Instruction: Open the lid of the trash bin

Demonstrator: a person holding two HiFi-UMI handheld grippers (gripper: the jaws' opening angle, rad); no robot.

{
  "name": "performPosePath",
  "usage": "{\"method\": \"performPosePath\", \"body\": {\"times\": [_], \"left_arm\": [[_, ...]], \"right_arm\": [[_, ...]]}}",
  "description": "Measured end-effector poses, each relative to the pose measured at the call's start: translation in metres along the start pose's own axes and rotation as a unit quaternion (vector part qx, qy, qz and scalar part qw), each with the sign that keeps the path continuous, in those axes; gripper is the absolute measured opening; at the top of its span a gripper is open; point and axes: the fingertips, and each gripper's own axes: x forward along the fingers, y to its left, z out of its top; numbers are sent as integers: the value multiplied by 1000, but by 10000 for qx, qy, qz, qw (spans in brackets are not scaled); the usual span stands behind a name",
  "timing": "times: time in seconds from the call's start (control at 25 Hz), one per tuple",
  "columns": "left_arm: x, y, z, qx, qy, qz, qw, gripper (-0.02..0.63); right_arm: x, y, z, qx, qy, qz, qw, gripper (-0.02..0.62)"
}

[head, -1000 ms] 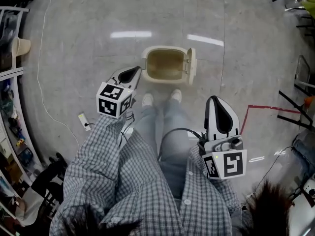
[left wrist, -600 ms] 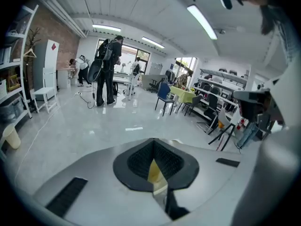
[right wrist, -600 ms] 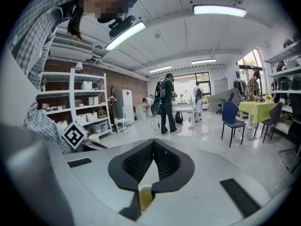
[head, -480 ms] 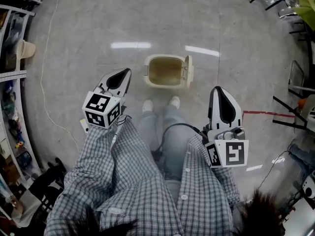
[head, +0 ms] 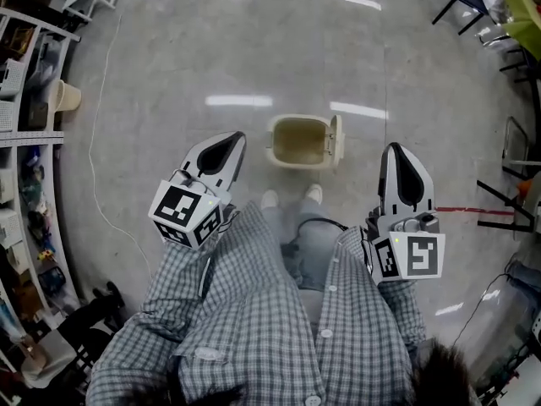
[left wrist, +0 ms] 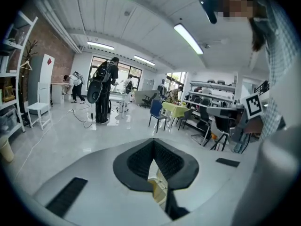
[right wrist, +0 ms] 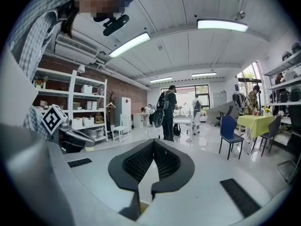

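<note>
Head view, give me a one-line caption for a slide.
Person stands by a beige trash bin whose lid is already open, left gripper and right gripper both shut and empty.

Bright, even light falls from ceiling tubes, which throw white glare streaks on the glossy floor. All views bend strongly at the edges, with dark vignetted corners; shadows are soft.

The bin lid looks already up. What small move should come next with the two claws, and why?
Probably just lower both claws and leave the bin alone. The lid stands raised at the right side of the trash bin, whose inside shows open; the left claw and right claw are shut, empty and clear of it.
</note>
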Motion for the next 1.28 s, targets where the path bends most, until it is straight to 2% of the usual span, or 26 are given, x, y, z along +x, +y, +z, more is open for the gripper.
{"method": "performPosePath", "body": {"times": [0.16,0.28,0.6,0.76,1.28], "left_arm": [[-13,-13,30,49,-343,-64,9994,5],[-15,-17,39,199,-334,-32,9992,5],[-20,-23,49,307,-417,-22,9987,5],[-21,-25,52,443,-431,-3,9981,5],[-32,-24,56,352,-621,-25,9974,5]], "right_arm": [[6,9,18,-87,-248,88,9996,17],[7,8,27,-156,-380,102,9991,17],[2,-2,39,-219,-489,-151,9985,17],[4,1,41,-251,-514,-126,9983,17],[3,16,45,-453,-445,9,9980,17]]}}
